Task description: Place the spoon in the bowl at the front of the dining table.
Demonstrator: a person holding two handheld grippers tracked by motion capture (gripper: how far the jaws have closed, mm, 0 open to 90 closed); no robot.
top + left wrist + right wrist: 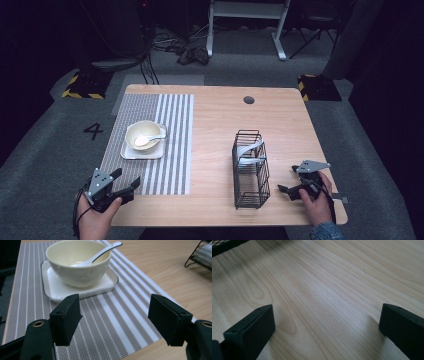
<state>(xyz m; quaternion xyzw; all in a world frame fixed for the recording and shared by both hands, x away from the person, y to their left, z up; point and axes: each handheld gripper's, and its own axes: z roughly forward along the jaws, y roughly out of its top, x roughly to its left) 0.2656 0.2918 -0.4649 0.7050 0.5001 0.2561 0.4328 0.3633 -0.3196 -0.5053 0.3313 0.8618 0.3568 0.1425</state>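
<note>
Cream ceramic is the thing at stake: in the high view the bowl (144,134) sits on a white square plate (131,152) on the striped mat (170,150), toward the table's left edge, a spoon (150,139) lying in it. The left gripper (126,186) hovers at the mat's near edge, jaws wide and empty. The right gripper (287,189) rests near the table's near right corner beside the wire rack (250,170), also wide.

In the left gripper view the bowl (78,262) lies ahead, its spoon (100,255) handle overhanging the rim. A clumsy pinch on that smooth rim could slip, or knock the spoon out and shift the plate (105,285).

In the right gripper view, open jaws frame bare wood (324,290).
</note>
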